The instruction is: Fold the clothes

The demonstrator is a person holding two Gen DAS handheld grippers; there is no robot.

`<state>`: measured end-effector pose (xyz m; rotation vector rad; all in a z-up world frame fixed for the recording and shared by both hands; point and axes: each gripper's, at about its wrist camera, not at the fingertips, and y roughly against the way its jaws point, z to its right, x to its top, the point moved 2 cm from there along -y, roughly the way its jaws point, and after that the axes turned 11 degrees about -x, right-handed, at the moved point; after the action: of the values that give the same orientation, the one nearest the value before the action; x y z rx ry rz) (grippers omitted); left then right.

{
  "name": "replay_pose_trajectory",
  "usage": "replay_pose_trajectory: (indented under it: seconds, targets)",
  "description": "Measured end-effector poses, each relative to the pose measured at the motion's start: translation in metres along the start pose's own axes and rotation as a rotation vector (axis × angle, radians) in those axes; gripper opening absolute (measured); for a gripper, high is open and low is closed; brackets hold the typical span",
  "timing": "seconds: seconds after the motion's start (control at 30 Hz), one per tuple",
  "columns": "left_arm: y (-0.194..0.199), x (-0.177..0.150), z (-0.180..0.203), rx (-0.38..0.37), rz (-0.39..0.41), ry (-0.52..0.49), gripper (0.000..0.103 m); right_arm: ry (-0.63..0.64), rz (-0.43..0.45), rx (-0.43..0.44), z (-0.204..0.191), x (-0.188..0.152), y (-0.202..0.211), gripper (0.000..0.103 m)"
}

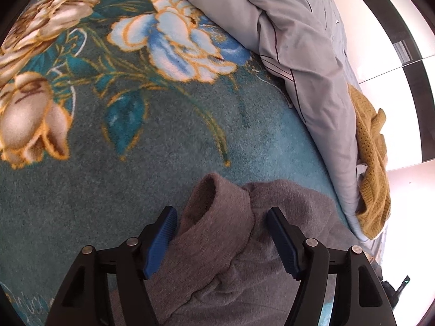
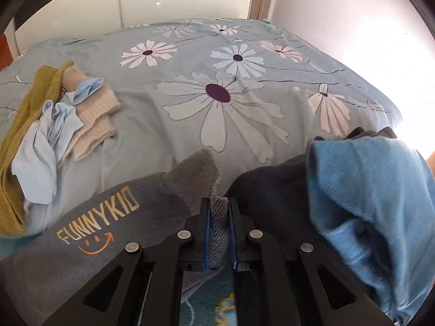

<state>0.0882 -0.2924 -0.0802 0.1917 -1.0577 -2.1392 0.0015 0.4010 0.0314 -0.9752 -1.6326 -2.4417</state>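
Grey sweatshirt (image 2: 89, 217) held on the bed.
Right gripper (image 2: 219, 212) fingers pinch its ribbed edge; left gripper (image 1: 220, 222) fingers spread wide around its cuff (image 1: 209, 203), gripping nothing.

Place: a home bedroom
Bed cover: a teal plush blanket (image 1: 168, 146) with large woven flowers spreads across the bed
Bedding: a pale blue quilt (image 2: 174, 125) printed with daisies lies bunched along the blanket's far edge
Laundry: a loose heap of clothes (image 2: 51, 135), mustard, light blue and cream, sits near the quilt's left edge
Surroundings: a plain white wall (image 2: 339, 8) and glossy pale panels (image 2: 136, 2) stand behind the bed
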Motion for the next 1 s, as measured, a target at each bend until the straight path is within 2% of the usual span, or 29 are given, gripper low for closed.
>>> replay_pose_trajectory:
  seconds: [0.07, 0.13, 0.23, 0.3, 0.4, 0.5, 0.57, 0.6, 0.67, 0.7, 0.73, 0.8, 0.93, 1.0]
  targets:
    - [0.0, 0.002, 0.005, 0.018, 0.006, -0.042, 0.063, -0.001, 0.006, 0.003, -0.009, 0.001, -0.002, 0.012]
    - [-0.001, 0.005, 0.011, 0.039, 0.012, -0.088, 0.021, 0.005, 0.014, -0.001, -0.012, 0.003, 0.0, 0.012]
    - [-0.002, 0.009, 0.019, 0.07, 0.02, -0.157, 0.007, 0.01, 0.016, -0.017, -0.011, 0.008, -0.003, 0.012]
    - [0.001, 0.014, 0.024, 0.086, 0.044, -0.189, 0.006, -0.011, 0.013, -0.029, -0.003, 0.009, -0.005, 0.012]
    - [0.007, 0.029, 0.019, 0.101, 0.088, -0.156, 0.006, -0.043, -0.006, -0.034, 0.007, 0.009, -0.009, 0.012]
    - [-0.009, 0.034, 0.015, 0.164, 0.046, -0.17, 0.006, -0.033, -0.029, -0.029, 0.006, 0.005, -0.014, 0.012]
    - [-0.018, 0.034, 0.016, 0.195, 0.014, -0.187, 0.01, -0.01, -0.037, -0.022, 0.0, 0.002, -0.014, 0.013]
    - [-0.019, 0.034, 0.016, 0.181, 0.001, -0.18, 0.011, 0.004, -0.038, -0.016, -0.002, 0.002, -0.013, 0.013]
    - [-0.015, 0.032, 0.013, 0.145, -0.02, -0.138, 0.024, 0.027, -0.032, -0.009, -0.006, 0.002, -0.009, 0.013]
    - [-0.011, 0.032, 0.011, 0.134, -0.027, -0.116, 0.043, 0.037, -0.028, -0.002, -0.008, 0.002, -0.006, 0.015]
    - [-0.005, 0.032, 0.009, 0.125, -0.023, -0.1, 0.056, 0.048, -0.029, 0.003, -0.01, 0.002, -0.004, 0.019]
    - [0.013, 0.029, 0.006, 0.113, -0.003, -0.078, 0.057, 0.073, -0.022, 0.027, -0.014, 0.001, 0.006, 0.044]
    - [0.056, 0.013, -0.001, 0.142, 0.042, -0.068, 0.062, 0.118, 0.047, 0.062, -0.016, -0.006, 0.042, 0.049]
    - [0.079, -0.005, -0.009, 0.184, 0.06, -0.069, 0.062, 0.133, 0.088, 0.093, -0.013, -0.015, 0.066, 0.052]
